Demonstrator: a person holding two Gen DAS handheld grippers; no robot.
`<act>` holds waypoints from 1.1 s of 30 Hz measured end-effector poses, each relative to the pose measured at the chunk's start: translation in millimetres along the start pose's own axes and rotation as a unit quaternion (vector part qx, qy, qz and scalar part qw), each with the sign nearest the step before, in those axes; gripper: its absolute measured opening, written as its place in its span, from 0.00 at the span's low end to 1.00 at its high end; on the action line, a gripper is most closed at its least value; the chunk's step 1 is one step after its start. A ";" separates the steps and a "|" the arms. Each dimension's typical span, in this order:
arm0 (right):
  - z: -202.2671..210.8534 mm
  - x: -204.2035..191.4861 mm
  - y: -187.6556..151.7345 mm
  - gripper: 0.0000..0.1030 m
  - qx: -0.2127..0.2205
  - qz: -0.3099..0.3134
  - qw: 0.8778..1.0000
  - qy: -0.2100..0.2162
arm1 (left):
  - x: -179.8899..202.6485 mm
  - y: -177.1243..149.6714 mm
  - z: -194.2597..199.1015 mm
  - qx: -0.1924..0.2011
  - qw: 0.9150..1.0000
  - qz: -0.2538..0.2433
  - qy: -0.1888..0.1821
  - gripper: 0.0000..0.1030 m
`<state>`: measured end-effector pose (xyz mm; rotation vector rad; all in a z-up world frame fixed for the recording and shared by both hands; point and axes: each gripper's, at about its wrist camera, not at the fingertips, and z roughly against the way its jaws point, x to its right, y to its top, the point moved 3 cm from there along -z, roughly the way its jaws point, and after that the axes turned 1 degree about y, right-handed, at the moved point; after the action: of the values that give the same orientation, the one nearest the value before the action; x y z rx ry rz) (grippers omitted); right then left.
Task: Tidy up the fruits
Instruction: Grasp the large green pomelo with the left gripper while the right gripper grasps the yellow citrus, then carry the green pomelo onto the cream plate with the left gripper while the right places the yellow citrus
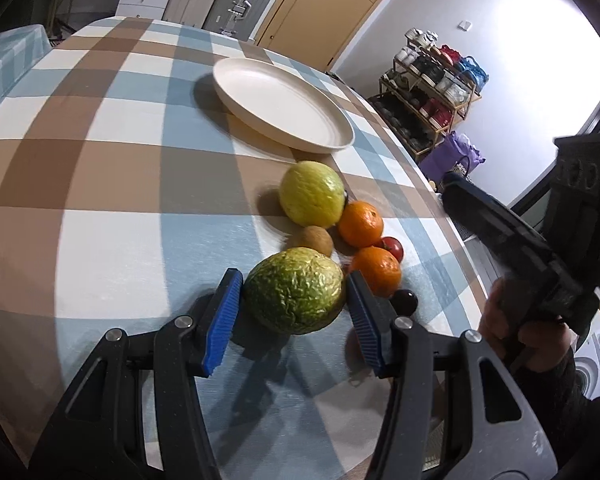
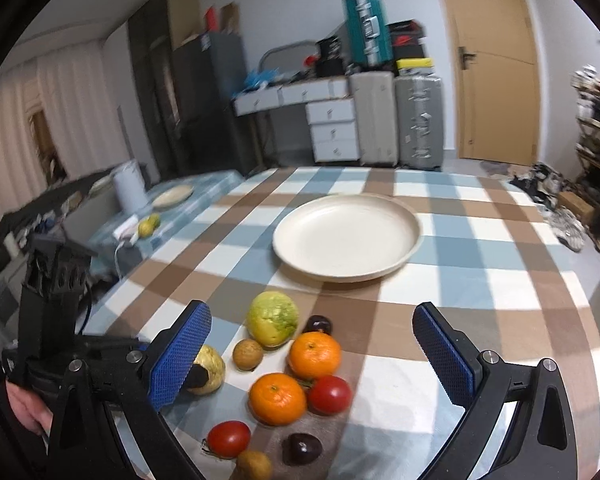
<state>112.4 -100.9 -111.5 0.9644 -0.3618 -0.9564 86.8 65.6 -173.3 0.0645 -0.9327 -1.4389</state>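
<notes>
My left gripper (image 1: 292,300) is shut on a bumpy green fruit (image 1: 294,292) resting on the checked tablecloth, with a blue pad against each side of it. Beyond it lie a yellow-green fruit (image 1: 312,194), a small brown fruit (image 1: 312,240), two oranges (image 1: 360,224), a tomato (image 1: 394,248) and a dark plum (image 1: 405,302). My right gripper (image 2: 311,309) hovers open over the same pile, where the oranges (image 2: 315,354), tomatoes (image 2: 330,394) and plums (image 2: 302,448) show, and nothing is between its fingers. An empty cream plate (image 2: 416,236) sits farther back.
The table edge curves off to the right in the left wrist view, with a shoe rack (image 1: 432,88) on the floor beyond. A second low table (image 2: 172,200) holds a plate and a white container. Suitcases and drawers stand by the far wall.
</notes>
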 end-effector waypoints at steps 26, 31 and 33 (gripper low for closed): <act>-106.5 -37.4 3.1 0.46 -0.149 0.075 0.986 0.021 | -54.8 28.3 22.0 0.037 0.997 0.047 0.038 0.49; -106.8 -28.5 6.1 0.45 -0.147 0.046 0.988 0.031 | -52.9 29.2 20.7 0.035 0.997 0.045 0.052 0.49; -102.9 -25.3 7.8 0.45 -0.133 0.040 0.990 0.034 | -51.5 31.8 19.3 0.035 0.997 0.044 0.052 0.49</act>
<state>168.7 -23.8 -158.4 0.7314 -0.2067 -0.8721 108.8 125.0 -168.6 0.1467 -0.8892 -1.3094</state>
